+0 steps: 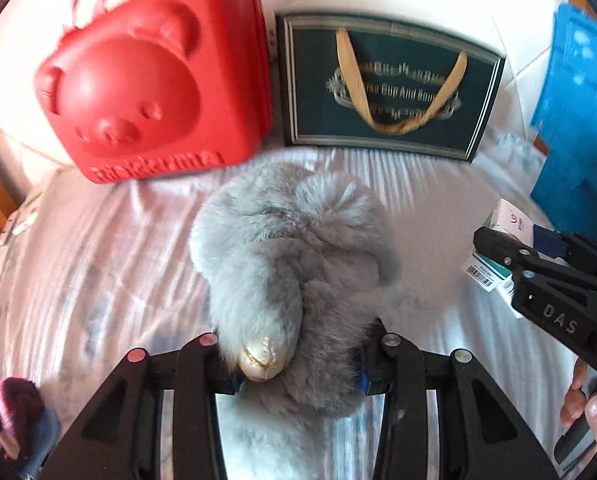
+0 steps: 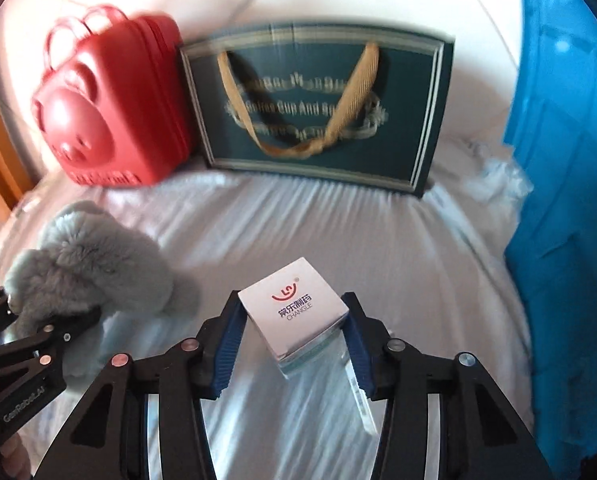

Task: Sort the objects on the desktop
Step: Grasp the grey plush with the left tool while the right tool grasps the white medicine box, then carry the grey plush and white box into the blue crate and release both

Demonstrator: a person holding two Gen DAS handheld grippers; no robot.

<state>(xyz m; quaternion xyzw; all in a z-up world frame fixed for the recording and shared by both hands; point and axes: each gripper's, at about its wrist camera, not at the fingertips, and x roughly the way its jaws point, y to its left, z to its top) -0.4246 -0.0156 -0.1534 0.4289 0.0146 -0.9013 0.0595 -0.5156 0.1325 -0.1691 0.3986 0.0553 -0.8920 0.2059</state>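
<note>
Two grippers: left gripper (image 1: 298,364) fingers pinch grey plush toy (image 1: 286,248), right gripper (image 2: 294,344) fingers pinch white box (image 2: 294,304).

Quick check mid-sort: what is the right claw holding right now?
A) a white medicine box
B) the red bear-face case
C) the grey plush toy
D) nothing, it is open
A: in the right wrist view the right claw has its blue pads closed on both sides of the white medicine box; the grey plush toy sits in the left claw.
</note>
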